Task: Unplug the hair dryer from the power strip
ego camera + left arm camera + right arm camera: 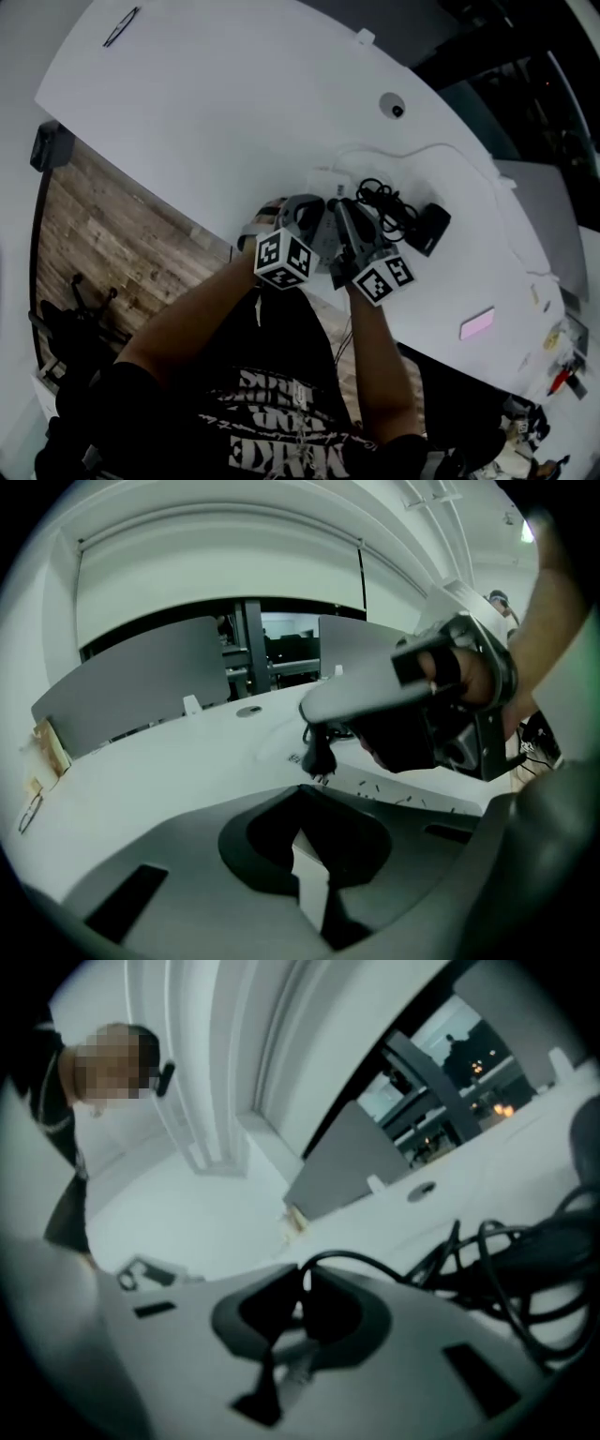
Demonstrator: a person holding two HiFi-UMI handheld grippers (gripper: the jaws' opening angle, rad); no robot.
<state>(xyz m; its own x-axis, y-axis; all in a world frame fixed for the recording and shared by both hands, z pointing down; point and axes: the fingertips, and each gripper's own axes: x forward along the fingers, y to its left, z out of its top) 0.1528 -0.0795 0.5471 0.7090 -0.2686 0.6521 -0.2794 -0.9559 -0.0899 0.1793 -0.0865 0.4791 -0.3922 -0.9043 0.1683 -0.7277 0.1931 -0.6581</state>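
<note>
The white power strip (323, 180) lies near the table's front edge, its slots showing in the left gripper view (398, 789). My left gripper (302, 214) (309, 874) points down at it, jaws nearly together with a white sliver of the strip pinched between the pads. My right gripper (349, 217) (317, 714) (302, 1321) is shut on the black plug (319, 754), which hangs just above the strip with its prongs bare. The cord (375, 1262) arcs out from between the pads to a loose coil (380, 199) beside the black hair dryer (427, 227).
The white table (234, 103) has a round cable grommet (392, 106) behind the strip, a pink item (476, 323) at the right and a dark thin object (122, 26) far left. Grey partitions (141, 682) stand behind. A person (84, 1101) stands left in the right gripper view.
</note>
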